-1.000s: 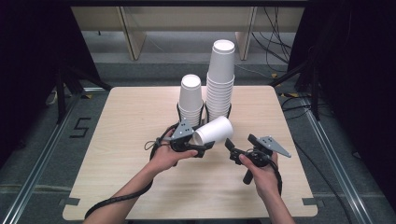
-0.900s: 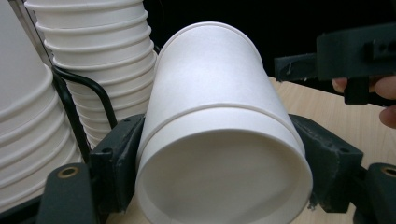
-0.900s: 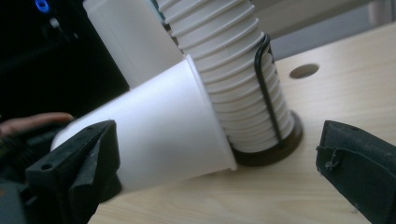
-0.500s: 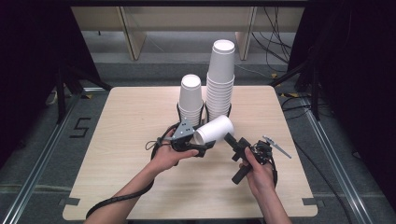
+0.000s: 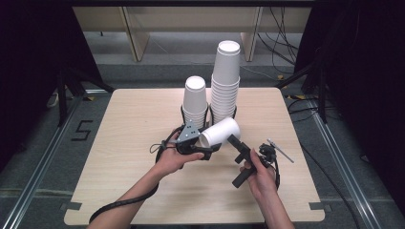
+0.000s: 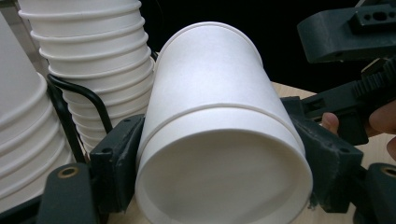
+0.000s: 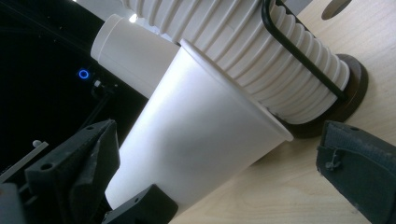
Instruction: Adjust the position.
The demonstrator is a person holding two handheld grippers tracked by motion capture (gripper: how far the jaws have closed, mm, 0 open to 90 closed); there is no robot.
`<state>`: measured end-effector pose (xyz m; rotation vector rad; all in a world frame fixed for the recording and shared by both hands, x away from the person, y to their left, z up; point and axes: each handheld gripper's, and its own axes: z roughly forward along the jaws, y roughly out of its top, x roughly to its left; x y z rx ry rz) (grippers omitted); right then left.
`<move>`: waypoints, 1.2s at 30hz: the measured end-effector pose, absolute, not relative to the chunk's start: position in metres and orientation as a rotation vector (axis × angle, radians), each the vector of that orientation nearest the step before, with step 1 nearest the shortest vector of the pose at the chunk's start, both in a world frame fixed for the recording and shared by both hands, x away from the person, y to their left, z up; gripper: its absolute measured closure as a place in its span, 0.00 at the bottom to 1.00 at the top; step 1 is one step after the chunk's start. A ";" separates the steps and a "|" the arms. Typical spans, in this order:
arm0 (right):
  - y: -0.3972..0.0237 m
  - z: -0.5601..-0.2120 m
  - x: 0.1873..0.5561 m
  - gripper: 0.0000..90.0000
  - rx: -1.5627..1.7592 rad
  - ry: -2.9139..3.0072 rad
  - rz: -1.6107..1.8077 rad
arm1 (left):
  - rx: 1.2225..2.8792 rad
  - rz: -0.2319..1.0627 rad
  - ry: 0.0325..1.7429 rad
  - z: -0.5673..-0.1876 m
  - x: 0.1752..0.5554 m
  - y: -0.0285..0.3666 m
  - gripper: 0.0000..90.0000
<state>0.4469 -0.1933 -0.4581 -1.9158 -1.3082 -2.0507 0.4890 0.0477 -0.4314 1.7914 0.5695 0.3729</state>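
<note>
1. Right now the left gripper (image 5: 206,151) is clamping a white paper cup (image 5: 219,132) near its rim, both pads pressing on the cup's sides, as the left gripper view shows.
2. Held so, the cup (image 6: 219,140) is lying tilted on its side above the wooden table (image 5: 119,143), its open mouth facing the person and its closed base pointing away toward the stacks.
3. Just behind it, two stacks of white cups are standing in black wire holders: a short stack (image 5: 195,100) at the left and a tall stack (image 5: 225,81) at the right.
4. Meanwhile the right gripper (image 5: 238,151) is sitting just beside the cup's base, its jaws spread wide.
5. Seen in the right gripper view, the cup (image 7: 201,135) is lying between those open jaws, with neither pad (image 7: 88,154) pressing on it.
6. Beyond the cup in that view, the tall stack (image 7: 261,51) is leaning across the frame, its round dark base resting on the table (image 7: 299,186).
7. Both of the person's forearms are reaching in from the near edge of the table.
</note>
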 end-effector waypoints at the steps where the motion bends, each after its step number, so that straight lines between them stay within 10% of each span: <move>1: -0.193 -0.458 0.447 0.01 -1.916 -1.308 -2.051 | 1.791 0.373 0.570 -0.431 0.489 0.048 0.26; 36: -0.181 -0.465 0.454 0.01 -1.870 -1.123 -1.976 | 1.796 0.385 0.540 -0.432 0.489 0.043 0.26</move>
